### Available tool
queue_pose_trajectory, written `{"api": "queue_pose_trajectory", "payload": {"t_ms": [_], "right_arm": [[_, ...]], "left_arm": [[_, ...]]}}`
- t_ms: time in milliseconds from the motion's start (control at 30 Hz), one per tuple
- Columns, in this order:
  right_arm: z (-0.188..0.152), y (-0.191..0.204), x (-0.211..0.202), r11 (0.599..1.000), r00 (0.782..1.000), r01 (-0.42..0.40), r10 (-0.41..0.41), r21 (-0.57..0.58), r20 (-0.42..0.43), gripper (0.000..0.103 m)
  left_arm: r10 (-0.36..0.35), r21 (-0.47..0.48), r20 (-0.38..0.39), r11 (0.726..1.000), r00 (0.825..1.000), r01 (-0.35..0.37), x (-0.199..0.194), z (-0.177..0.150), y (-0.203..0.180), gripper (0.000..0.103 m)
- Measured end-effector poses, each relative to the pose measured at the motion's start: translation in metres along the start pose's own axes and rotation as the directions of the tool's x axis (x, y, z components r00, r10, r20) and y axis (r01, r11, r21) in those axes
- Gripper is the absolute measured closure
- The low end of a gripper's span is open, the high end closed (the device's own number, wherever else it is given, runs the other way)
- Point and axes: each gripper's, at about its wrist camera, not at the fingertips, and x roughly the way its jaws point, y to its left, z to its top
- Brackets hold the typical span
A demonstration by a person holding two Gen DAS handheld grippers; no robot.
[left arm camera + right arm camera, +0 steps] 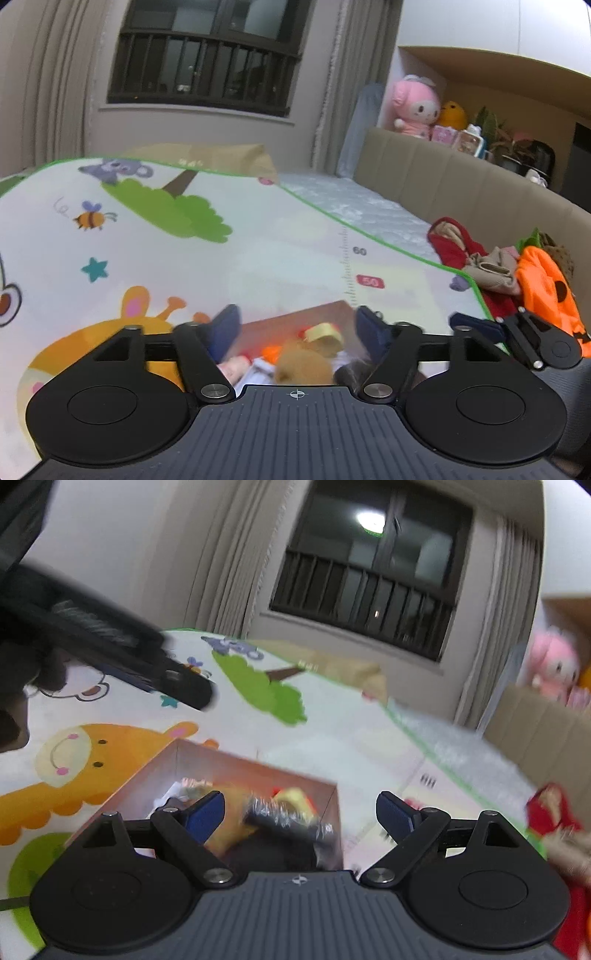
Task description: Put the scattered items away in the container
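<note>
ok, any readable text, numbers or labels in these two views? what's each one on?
"60": on the play mat, beside its printed ruler scale.
"50": on a red tag on that same scale.
Light print on the brown paper bag behind the mat: too blurred to read.
Pink packages on the headboard ledge: too small to read.
Right wrist view: motion blur, nothing readable.
</note>
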Motion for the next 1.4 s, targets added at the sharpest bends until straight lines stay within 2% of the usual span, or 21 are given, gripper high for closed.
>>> {"api": "queue_pose_trajectory", "payload": {"t_ms": [100,267,400,467,533,600,800,900,1000,1033,1067,1167,1200,1300,1400], "right_arm": [[-0.012,-0.021,0.002,0.991,0.998,-0.030,0.037,0.132,-0.056,0.011],[-0.031,-0.048,0.020,0.940,0.986,-0.009,0.066,0.342,-0.155,0.011],[-0.035,-0.048,0.033,0.896,0.975,-0.054,0.143,0.441,-0.172,0.011],[-0.032,-0.039,0.037,0.886,0.969,-0.087,0.182,0.455,-0.168,0.008],[-0.026,-0.022,0.036,0.897,0.973,-0.060,0.150,0.437,-0.174,0.006],[-0.019,-0.008,0.036,0.900,0.973,-0.075,0.160,0.429,-0.165,0.006],[-0.005,0.051,0.048,0.898,0.952,-0.177,0.260,0.402,-0.161,0.006],[0.002,0.082,0.057,0.910,0.950,-0.198,0.270,0.366,-0.158,0.006],[0.005,0.096,0.058,0.909,0.954,-0.193,0.262,0.369,-0.148,0.005],[0.005,0.097,0.054,0.909,0.959,-0.178,0.246,0.376,-0.141,0.000],[0.003,0.098,0.049,0.910,0.966,-0.155,0.221,0.384,-0.135,0.000],[-0.008,0.097,0.031,0.909,0.974,-0.106,0.177,0.403,-0.142,0.000],[-0.013,0.098,0.023,0.912,0.975,-0.102,0.170,0.398,-0.140,0.000],[-0.029,0.105,0.007,0.937,0.976,-0.081,0.144,0.339,-0.165,0.000],[-0.048,0.114,0.006,0.967,0.967,-0.056,0.114,0.248,-0.226,0.000]], "left_arm": [[0.028,0.002,-0.010,1.000,1.000,-0.028,-0.012,-0.027,0.006,0.009],[0.000,0.040,-0.062,0.999,0.998,0.003,-0.037,-0.086,-0.010,0.008],[-0.057,0.032,-0.125,0.998,0.990,0.062,-0.031,-0.103,-0.016,0.008],[-0.081,0.012,-0.134,0.996,0.988,0.083,-0.026,-0.104,-0.012,0.008],[-0.098,-0.011,-0.136,0.995,0.986,0.097,-0.026,-0.104,-0.006,0.007],[-0.084,-0.009,-0.107,0.996,0.991,0.083,-0.036,-0.104,0.002,0.007],[0.029,-0.033,-0.072,0.999,0.997,-0.031,-0.068,-0.105,0.050,0.007],[0.080,-0.044,-0.067,0.996,0.995,-0.083,-0.082,-0.107,0.069,0.007],[0.122,-0.050,-0.069,0.991,0.990,-0.126,-0.093,-0.112,0.078,0.005],[0.152,-0.049,-0.066,0.987,0.986,-0.155,-0.097,-0.115,0.079,0.004],[0.194,-0.044,-0.065,0.979,0.979,-0.197,-0.100,-0.118,0.079,0.001],[0.336,-0.001,-0.074,0.941,0.939,-0.337,-0.105,-0.133,0.076,0.000],[0.360,0.008,-0.083,0.932,0.929,-0.361,-0.105,-0.138,0.075,0.000],[0.381,-0.035,-0.110,0.922,0.918,-0.386,-0.106,-0.149,0.072,0.000],[0.428,-0.052,-0.151,0.897,0.891,-0.440,-0.102,-0.159,0.072,0.000]]}}
